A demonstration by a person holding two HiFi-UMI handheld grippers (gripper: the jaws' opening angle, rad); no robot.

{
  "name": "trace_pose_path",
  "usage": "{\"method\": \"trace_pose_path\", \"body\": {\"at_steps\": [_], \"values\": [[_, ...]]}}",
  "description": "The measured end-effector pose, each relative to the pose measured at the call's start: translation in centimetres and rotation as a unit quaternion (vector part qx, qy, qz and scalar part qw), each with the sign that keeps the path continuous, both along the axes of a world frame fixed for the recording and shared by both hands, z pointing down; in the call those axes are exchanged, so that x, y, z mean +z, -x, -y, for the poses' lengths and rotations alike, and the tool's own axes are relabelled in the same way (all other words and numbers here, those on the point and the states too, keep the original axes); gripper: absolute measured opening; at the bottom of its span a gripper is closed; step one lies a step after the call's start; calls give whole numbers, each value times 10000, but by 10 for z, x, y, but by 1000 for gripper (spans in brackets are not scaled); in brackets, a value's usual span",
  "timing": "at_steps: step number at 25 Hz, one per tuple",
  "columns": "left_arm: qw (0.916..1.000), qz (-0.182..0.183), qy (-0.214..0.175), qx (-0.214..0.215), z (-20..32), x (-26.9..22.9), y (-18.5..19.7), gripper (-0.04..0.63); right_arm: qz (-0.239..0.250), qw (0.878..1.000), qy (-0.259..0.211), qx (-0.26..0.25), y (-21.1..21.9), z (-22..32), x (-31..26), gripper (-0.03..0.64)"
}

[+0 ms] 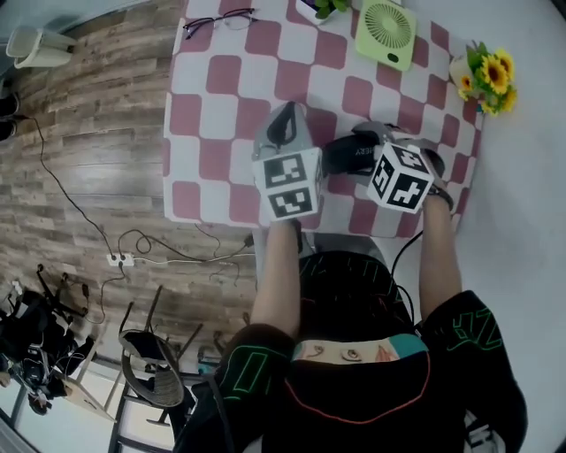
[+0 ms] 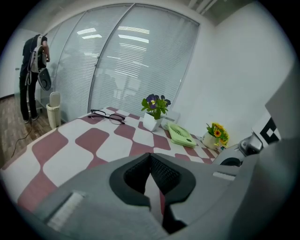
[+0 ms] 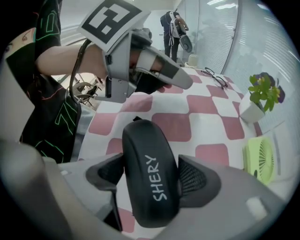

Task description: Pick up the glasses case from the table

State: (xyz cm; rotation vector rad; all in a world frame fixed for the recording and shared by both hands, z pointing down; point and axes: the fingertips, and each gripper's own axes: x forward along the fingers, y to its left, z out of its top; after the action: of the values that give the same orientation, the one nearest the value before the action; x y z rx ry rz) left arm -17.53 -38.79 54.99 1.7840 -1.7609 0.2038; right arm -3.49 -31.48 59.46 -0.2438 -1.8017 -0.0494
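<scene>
The glasses case (image 3: pixel 145 140) is black, oval and printed with white letters. It lies on the red-and-white checked tablecloth (image 3: pixel 211 126) near the table's front edge. My right gripper (image 3: pixel 151 180) points steeply down over it, jaws wide apart, with the case lying lengthwise between the two pads; I see no squeeze on it. In the head view the case (image 1: pixel 347 156) shows as a dark shape under the right gripper's marker cube (image 1: pixel 402 177). My left gripper (image 2: pixel 151 187) hovers over the cloth just left of the case with its jaws together and nothing in them; it also shows in the head view (image 1: pixel 285 126).
Eyeglasses (image 1: pixel 219 21) lie at the far left of the table. A green fan (image 1: pixel 387 32) lies at the far side, a sunflower pot (image 1: pixel 485 75) at the right edge, a purple-flowered pot (image 2: pixel 153 115) at the back. A person (image 2: pixel 33 70) stands far off by the blinds.
</scene>
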Motion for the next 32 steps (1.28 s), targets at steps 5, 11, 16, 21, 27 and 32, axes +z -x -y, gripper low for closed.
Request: {"method": "trace_pose_path", "body": {"at_steps": [5, 11, 16, 21, 27, 32], "values": [[9998, -14, -139, 127, 8, -8, 10, 6, 44, 9997, -79, -209, 1, -1, 4, 359], [9983, -59, -333, 470, 20, -33, 8, 6, 579, 9935, -234, 954, 9, 14, -2, 347], [9953, 181, -677, 669, 29, -66, 14, 6, 1473, 9642, -616, 2116, 23, 41, -30, 345], [9902, 405, -1041, 833, 38, -102, 16, 6, 2205, 9253, -1384, 2759, 35, 76, -65, 344], [9825, 632, -1510, 886, 51, -146, 25, 6, 3564, 8249, -1616, 4080, 41, 123, -133, 344], [9729, 832, -1916, 991, 60, -186, 22, 6, 4673, 7199, -1258, 4976, 30, 152, -190, 344]]}}
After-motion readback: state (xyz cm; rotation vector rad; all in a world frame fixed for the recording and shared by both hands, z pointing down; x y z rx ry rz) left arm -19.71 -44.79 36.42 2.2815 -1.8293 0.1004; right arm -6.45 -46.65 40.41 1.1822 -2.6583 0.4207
